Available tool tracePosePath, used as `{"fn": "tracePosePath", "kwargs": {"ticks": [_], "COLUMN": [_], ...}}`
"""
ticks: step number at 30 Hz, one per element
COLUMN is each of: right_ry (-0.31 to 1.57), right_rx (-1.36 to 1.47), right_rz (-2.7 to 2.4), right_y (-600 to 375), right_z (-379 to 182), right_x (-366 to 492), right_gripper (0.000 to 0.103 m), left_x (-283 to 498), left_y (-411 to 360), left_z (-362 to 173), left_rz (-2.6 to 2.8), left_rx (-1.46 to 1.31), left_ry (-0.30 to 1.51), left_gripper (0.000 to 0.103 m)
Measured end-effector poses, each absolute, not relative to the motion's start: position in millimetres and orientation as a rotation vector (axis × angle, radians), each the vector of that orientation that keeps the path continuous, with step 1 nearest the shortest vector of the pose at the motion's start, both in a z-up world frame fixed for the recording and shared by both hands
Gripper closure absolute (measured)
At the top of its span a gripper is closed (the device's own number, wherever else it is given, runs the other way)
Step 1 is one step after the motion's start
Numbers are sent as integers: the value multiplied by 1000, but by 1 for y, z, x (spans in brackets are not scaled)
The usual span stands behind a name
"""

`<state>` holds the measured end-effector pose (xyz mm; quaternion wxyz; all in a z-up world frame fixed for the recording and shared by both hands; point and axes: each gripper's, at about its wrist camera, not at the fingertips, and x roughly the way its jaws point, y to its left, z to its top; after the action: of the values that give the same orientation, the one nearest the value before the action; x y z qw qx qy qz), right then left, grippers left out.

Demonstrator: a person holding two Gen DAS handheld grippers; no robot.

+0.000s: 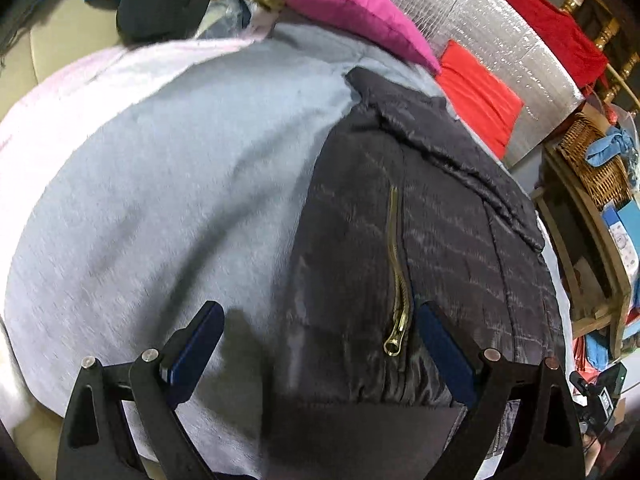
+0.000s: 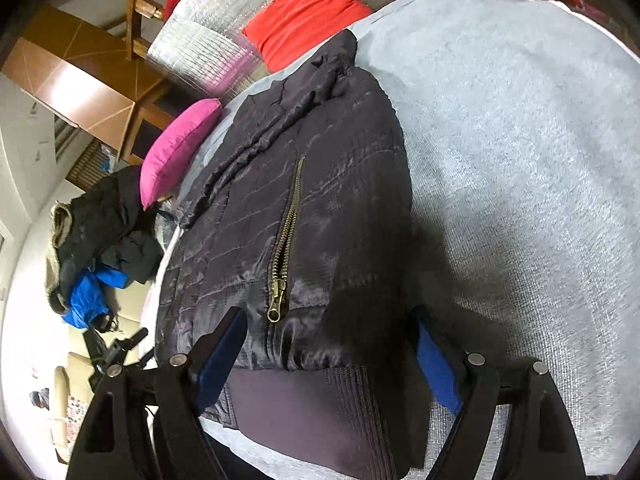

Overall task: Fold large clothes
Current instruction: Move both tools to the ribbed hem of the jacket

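Note:
A dark quilted jacket [image 1: 420, 216] with a brass zipper [image 1: 398, 304] lies folded lengthwise on a pale grey blanket [image 1: 160, 200]. Its ribbed hem is nearest the camera. My left gripper [image 1: 320, 332] hovers open over the hem end, one finger above the blanket, the other beside the zipper pull. In the right wrist view the same jacket [image 2: 320, 184] stretches away, zipper [image 2: 286, 240] down its middle. My right gripper [image 2: 332, 344] stands open above the hem, nothing between its blue pads [image 2: 438, 372]. The other gripper [image 2: 116, 352] shows at lower left.
A pink cushion [image 1: 352, 8] and a red cushion [image 1: 476, 92] lie beyond the collar against a silver quilted sheet [image 1: 492, 40]. A heap of black and blue clothes [image 2: 96, 236] sits off the blanket. A wicker basket [image 1: 592, 160] and wooden shelving stand at the right.

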<state>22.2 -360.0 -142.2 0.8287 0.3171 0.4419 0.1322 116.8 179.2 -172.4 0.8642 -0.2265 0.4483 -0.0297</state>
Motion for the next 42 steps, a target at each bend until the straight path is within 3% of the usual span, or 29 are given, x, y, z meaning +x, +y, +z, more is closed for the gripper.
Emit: {"fn": "tracePosePath", "kwargs": {"ticks": [4, 11, 13, 42], "right_ry": [918, 932, 935, 931], "right_rx": [723, 718, 720, 699], "right_rz": [312, 311, 309, 298], "right_y": [-365, -370, -372, -368], "right_z": [-148, -154, -156, -160], "right_x": [13, 3, 1, -7], "right_gripper": [21, 51, 54, 52], "left_x": [115, 108, 106, 94], "left_y": [171, 157, 154, 141], "left_z": [-183, -181, -181, -184], "left_rz": [-48, -67, -65, 51], "left_rx": [-460, -418, -396, -265], "left_ry": [963, 961, 957, 946], "left_gripper": [6, 6, 6, 6]}}
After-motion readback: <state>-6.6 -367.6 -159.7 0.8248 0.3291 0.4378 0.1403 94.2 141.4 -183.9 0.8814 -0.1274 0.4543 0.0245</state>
